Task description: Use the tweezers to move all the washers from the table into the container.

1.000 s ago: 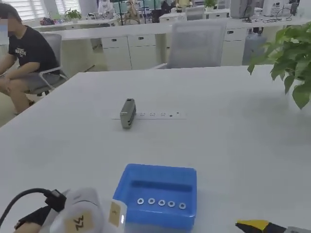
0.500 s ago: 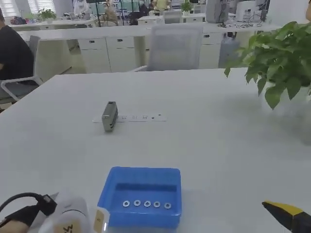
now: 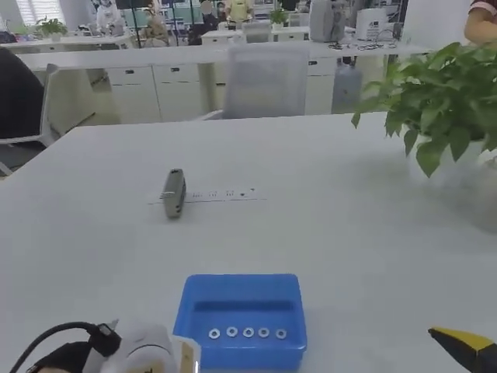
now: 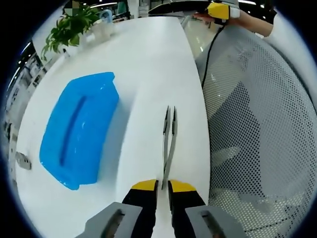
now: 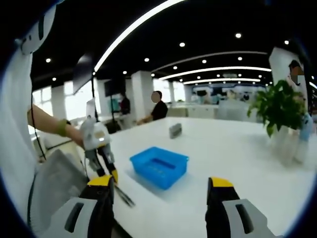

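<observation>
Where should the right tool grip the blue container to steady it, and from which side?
Probably the right-hand wall of the blue container, near its far corner, coming from the right with the open right tool, one jaw inside, one outside. The walls stand upright around an open top, so the rim can be pinched, and the washers lie along the near wall, away from that corner.

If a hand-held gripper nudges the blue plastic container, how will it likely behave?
The shallow blue plastic container looks light, so it would probably slide on the smooth white table rather than tip. Its five small metal washers might skid.
</observation>
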